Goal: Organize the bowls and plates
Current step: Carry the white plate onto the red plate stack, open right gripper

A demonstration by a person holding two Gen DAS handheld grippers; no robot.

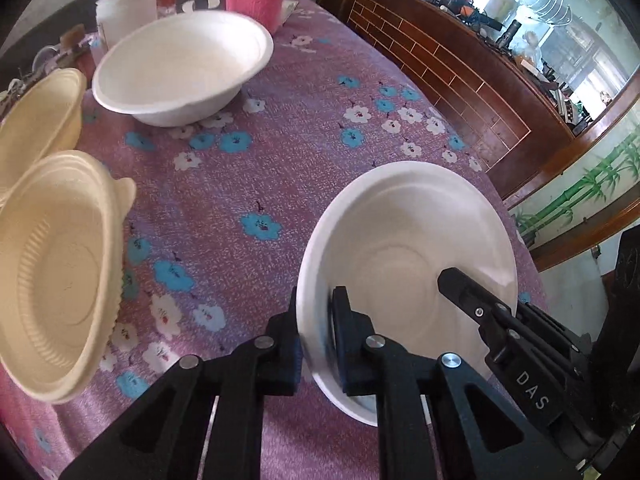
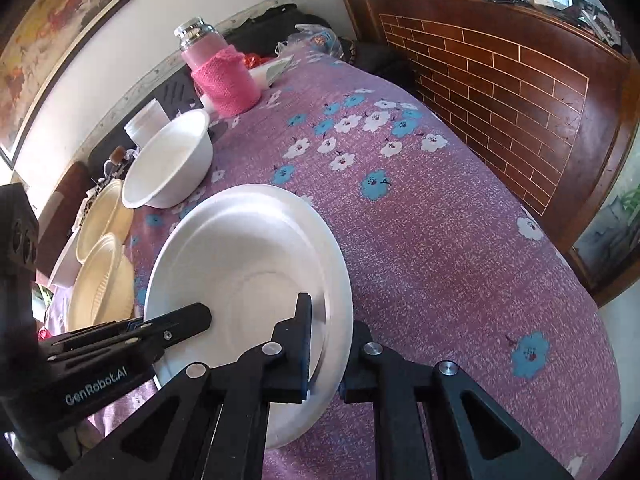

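Observation:
A white plate [image 1: 404, 248] is tilted up off the purple flowered cloth. My left gripper [image 1: 316, 344] is shut on its left rim. My right gripper [image 2: 330, 356] is shut on its right rim; the same plate [image 2: 248, 256] fills the right wrist view. Each gripper shows in the other's view, the right one [image 1: 472, 300] and the left one [image 2: 176, 324]. A white bowl [image 1: 184, 68] stands at the back, also seen in the right wrist view [image 2: 172, 164]. Two cream ribbed bowls [image 1: 56, 272] [image 1: 36, 116] lie at the left.
A pink knit-covered jar [image 2: 224, 76] and a white cup [image 2: 146, 122] stand at the back of the table. A wooden headboard [image 2: 520, 92] runs along the right. The cloth [image 2: 440, 240] stretches to the right of the plate.

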